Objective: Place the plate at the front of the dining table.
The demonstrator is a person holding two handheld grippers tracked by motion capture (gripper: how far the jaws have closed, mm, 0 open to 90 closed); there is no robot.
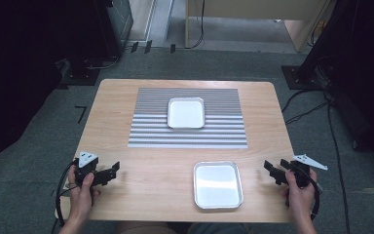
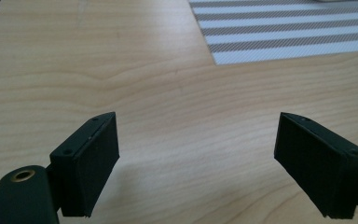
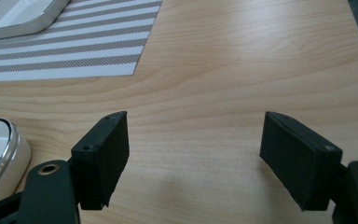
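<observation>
Two hands come in over the near edge of the bench (image 1: pixel 146 195), each holding a black tool. On the person's left, the left tool (image 1: pixel 115 171) sits low over bare wood near the front left corner, its tip pointing inward toward the middle. Its own view shows both jaws spread wide with only wood grain between them, so it has hold of nothing. On the other side, the right tool (image 1: pixel 269 171) is near the front right corner, also pointing inward. Its jaws likewise stand wide apart, with bare bench between them and nothing gripped.

Between the two tools, close to the front edge and a little right of centre, lies the near tray (image 1: pixel 217 185), a shallow square metal dish with rounded corners and a pale, empty inside. It is nearer the right tool than the left but apart from both; its rim shows at the lower left of the right gripper view.

Farther back, a striped mat (image 1: pixel 151 126) with grey and white bands lies flat across the middle of the bench. On its upper centre rests the far tray (image 1: pixel 186 113), a similar square dish with nothing in it.

Beyond the bench, grey carpet (image 1: pixel 214 63) runs back to dark equipment and trailing cables.
</observation>
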